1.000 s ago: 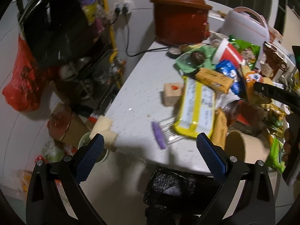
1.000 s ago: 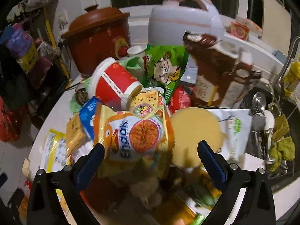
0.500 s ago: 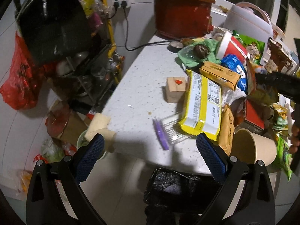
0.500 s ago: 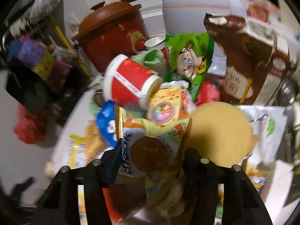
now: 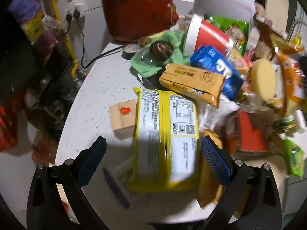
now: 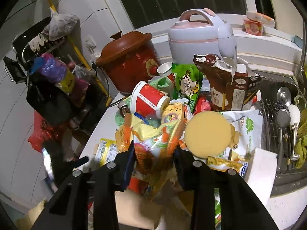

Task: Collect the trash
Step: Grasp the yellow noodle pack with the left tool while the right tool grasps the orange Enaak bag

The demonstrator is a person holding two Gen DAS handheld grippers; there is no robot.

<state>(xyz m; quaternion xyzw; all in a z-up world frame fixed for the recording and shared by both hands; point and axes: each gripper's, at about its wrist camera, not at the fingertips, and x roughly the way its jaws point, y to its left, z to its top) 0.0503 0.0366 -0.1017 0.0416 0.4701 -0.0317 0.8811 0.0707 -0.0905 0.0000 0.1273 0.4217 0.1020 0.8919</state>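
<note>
Now the right gripper, jaws just closing, pinches the orange snack bag above the trash pile; left gripper hangs w/ jaws wide over the yellow packet on the counter.

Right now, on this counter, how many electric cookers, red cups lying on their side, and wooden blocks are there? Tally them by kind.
Electric cookers: 2 (red cooker, white rice cooker)
Red cups lying on their side: 1 (red paper cup)
Wooden blocks: 1 (wooden block, with a red heart on it)
Total: 4
</note>
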